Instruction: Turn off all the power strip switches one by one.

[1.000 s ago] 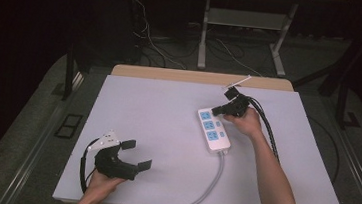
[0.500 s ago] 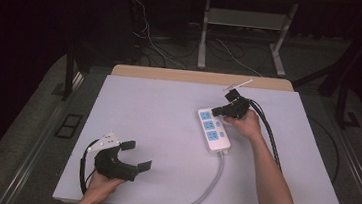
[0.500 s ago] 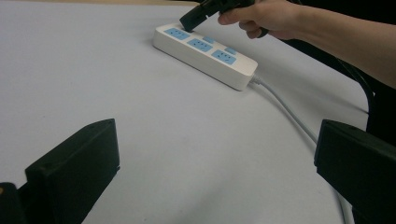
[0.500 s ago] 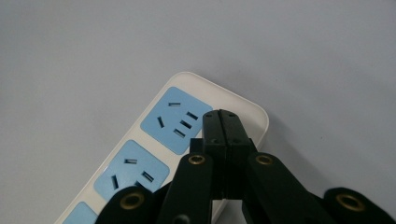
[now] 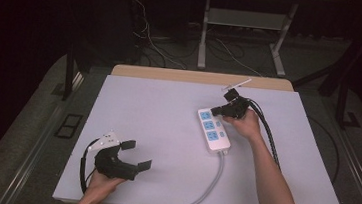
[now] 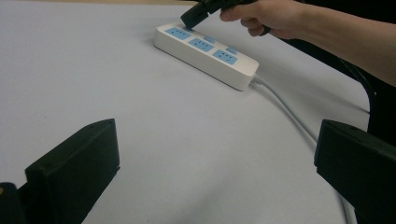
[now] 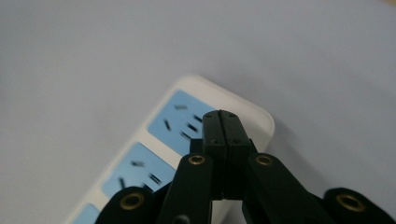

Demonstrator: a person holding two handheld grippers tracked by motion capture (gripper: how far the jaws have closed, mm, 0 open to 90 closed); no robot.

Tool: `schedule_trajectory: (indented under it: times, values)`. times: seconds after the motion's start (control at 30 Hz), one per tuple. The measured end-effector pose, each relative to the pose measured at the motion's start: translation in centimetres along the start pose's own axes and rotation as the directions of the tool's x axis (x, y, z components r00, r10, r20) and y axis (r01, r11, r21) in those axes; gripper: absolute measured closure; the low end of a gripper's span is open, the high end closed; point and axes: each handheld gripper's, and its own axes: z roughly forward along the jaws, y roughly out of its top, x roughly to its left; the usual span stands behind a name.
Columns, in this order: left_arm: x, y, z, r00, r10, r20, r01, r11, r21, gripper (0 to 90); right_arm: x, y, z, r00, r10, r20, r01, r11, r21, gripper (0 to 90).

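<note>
A white power strip (image 5: 212, 128) with three blue sockets lies on the pale table, its grey cable (image 5: 211, 185) running toward the near edge. My right gripper (image 5: 217, 110) is shut with nothing between its jaws, tips pressed down at the strip's far end (image 7: 187, 123), beside the far socket. From the left gripper view the strip (image 6: 205, 49) shows ahead with the right gripper (image 6: 189, 19) on it. My left gripper (image 5: 137, 154) is open near the front left of the table, nothing between its jaws, well apart from the strip.
The table (image 5: 157, 115) has a wooden strip along its far edge (image 5: 171, 74). Black cables (image 5: 268, 135) trail from the right gripper along the person's forearm. Beyond the table stand metal table legs (image 5: 204, 39) and loose wires on a dark floor.
The right gripper has edged slightly toward the strip's far end. The left gripper has barely moved.
</note>
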Motion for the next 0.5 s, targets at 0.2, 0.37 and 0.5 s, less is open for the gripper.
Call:
schedule_trajectory:
  times: [0.2, 0.37, 0.5]
  values:
    - [-0.1, 0.0, 0.1, 1.0000, 0.004, 0.001, -0.004, 1.0000, 0.002, 0.0, 0.7, 0.3, -0.1, 0.9977, -0.054, 0.040, 0.053, 0.998, 0.044, 90.0]
    - [-0.1, 0.0, 0.1, 1.0000, 0.000, 0.001, 0.000, 1.0000, -0.001, 0.0, 1.0, 0.2, -0.3, 0.9967, -0.066, 0.047, 0.063, 0.997, 0.051, 90.0]
    - [-0.1, 0.0, 0.1, 1.0000, 0.001, 0.002, -0.001, 1.0000, 0.000, 0.0, 1.3, 0.4, -0.7, 0.9960, -0.078, 0.043, 0.076, 0.996, 0.042, 90.0]
